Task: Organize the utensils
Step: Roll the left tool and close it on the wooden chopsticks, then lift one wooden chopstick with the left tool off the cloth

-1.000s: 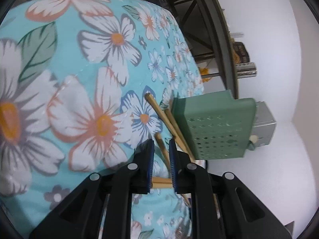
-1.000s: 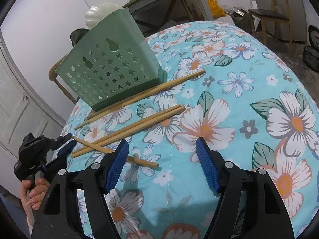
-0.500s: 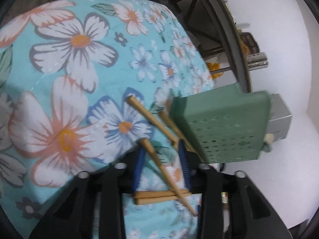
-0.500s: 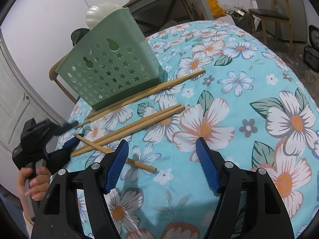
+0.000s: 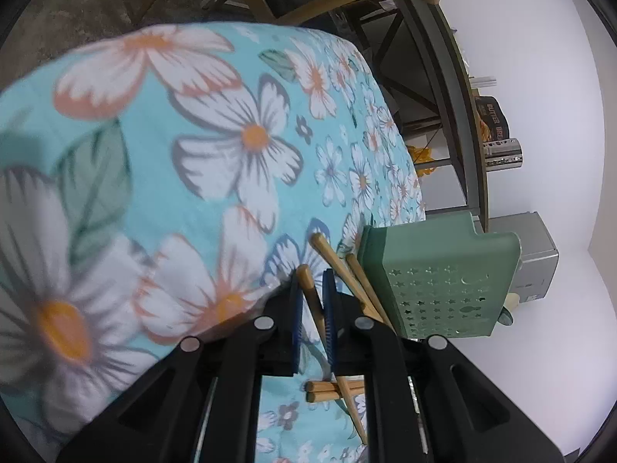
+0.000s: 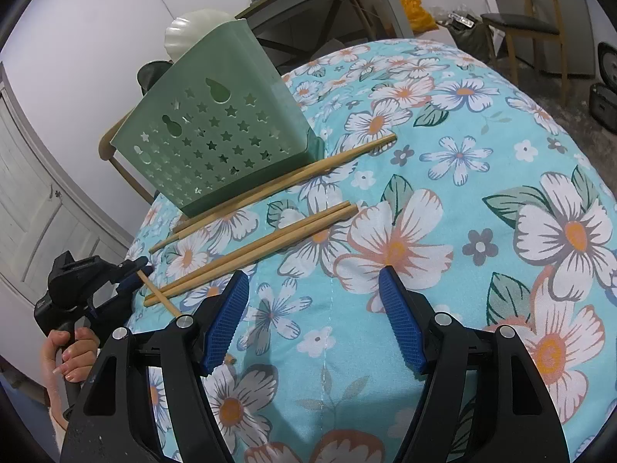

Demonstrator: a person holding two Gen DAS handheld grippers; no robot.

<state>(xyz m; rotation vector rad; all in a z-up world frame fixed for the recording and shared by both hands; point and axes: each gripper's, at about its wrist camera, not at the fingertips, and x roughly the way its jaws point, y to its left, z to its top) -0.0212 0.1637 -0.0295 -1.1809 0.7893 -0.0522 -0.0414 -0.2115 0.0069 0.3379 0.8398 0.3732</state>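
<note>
the left gripper (image 5: 311,281) is seen closing, with a single wooden chopstick (image 5: 313,301) caught between its blue pads (image 5: 296,308); the pads appear to press on it near its thick end, which pokes out just past the fingertips. from the right wrist view the same gripper (image 6: 140,270) is found at the left edge of the table, carried by a hand (image 6: 71,355), and the chopstick (image 6: 158,295) is seen slanting down across the ends of another pair.

the right gripper (image 6: 312,297) is held spread wide above the floral tablecloth (image 6: 462,200), with nothing between its jaws.

a green perforated basket (image 6: 216,142), cut with star-shaped holes, is stood on the cloth. one pair of chopsticks (image 6: 285,183) is laid right against its base, and a second pair (image 6: 262,247) is laid side by side nearer the right gripper, roughly parallel to the first. both pairs are rested flat on the cloth, outside the basket. whether anything is in the basket cannot be told.
</note>
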